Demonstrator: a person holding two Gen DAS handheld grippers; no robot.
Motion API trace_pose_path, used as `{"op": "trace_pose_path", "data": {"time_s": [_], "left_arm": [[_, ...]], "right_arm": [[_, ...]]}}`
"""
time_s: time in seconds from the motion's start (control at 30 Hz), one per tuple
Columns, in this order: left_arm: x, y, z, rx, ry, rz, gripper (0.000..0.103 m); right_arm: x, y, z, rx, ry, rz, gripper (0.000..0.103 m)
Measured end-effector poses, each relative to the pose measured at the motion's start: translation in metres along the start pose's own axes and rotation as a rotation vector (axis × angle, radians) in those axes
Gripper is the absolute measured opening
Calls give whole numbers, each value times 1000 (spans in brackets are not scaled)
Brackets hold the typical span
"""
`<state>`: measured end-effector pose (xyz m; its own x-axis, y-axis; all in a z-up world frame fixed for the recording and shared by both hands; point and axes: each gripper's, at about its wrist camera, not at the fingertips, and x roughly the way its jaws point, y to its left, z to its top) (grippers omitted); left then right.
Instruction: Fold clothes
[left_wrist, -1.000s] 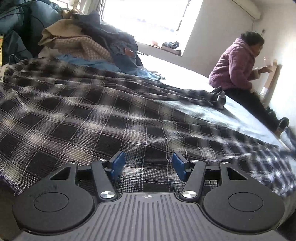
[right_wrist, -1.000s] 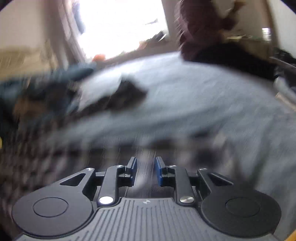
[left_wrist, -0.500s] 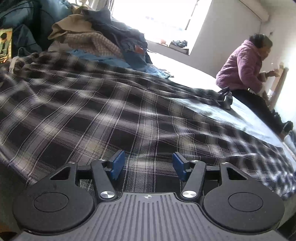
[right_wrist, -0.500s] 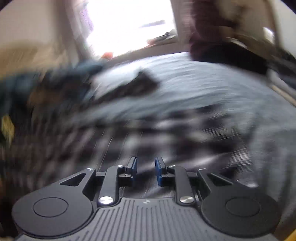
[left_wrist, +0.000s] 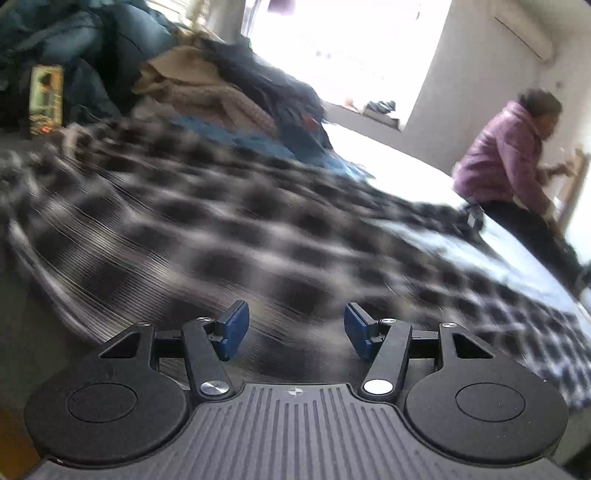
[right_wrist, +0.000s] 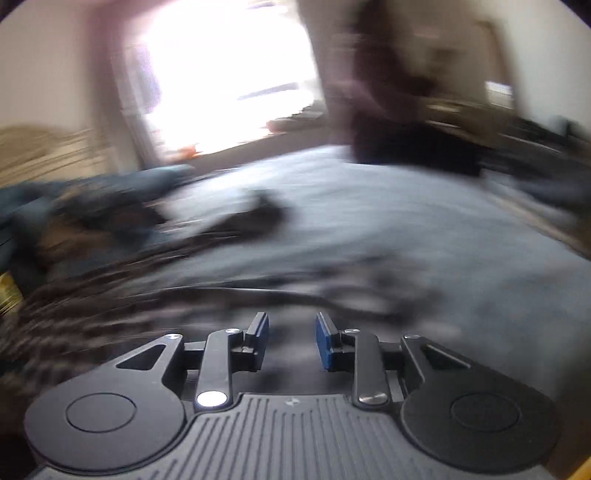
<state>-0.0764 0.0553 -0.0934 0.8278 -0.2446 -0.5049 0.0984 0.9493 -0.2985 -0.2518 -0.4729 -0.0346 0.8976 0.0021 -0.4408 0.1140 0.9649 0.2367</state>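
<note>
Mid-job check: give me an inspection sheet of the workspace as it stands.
Surface: bed, pale sheet, partly covered.
Job's things: plaid shirt spread across the bed, blurred.
Clutter: heap of clothes at the far side; dark garment on the sheet.
Grippers: left gripper open, empty, over the plaid; right gripper open, nothing seen between its jaws.
Cables: nothing seen.
Surroundings: bright window; seated person in purple jacket at the bed's far edge.

Both black two-finger grippers with blue pads point forward and low, the left gripper (left_wrist: 296, 330) spread wide with nothing between its fingers, the right gripper (right_wrist: 291, 339) parted a bit narrower, also with nothing pinched, though that view's pretty blurry.
</note>
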Motion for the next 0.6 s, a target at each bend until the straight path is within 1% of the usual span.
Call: {"op": "trace_pose_path", "data": {"time_s": [0.07,0.13,0.17,0.2,0.23,0.33,0.43,0.5,0.53,0.6], "left_arm": [[-3,17,6,-42,-30,40,57],[-2,37,8,-86,-35,102,57],[-2,49,7,-109,-28,145,57],[-3,62,6,-138,-19,185,57],[-8,78,4,-175,-17,207,57],[-27,112,6,-261,-48,200,56],[-31,122,23,-248,-104,191,58],[-34,128,34,-240,-141,185,59],[-36,131,40,-235,-159,182,61],[-28,136,49,-224,-170,170,62]], "right_arm": [[39,38,-2,-35,36,140,31],[73,74,-7,-85,97,217,31],[88,91,-10,-111,126,251,31],[90,108,-17,-148,149,262,31],[93,120,-22,-181,169,261,32],[103,129,-26,-220,200,229,32],[113,133,-20,-206,216,224,32],[121,142,-17,-201,210,247,33],[126,149,-15,-197,209,266,32],[136,160,-17,-188,223,298,33]]}}
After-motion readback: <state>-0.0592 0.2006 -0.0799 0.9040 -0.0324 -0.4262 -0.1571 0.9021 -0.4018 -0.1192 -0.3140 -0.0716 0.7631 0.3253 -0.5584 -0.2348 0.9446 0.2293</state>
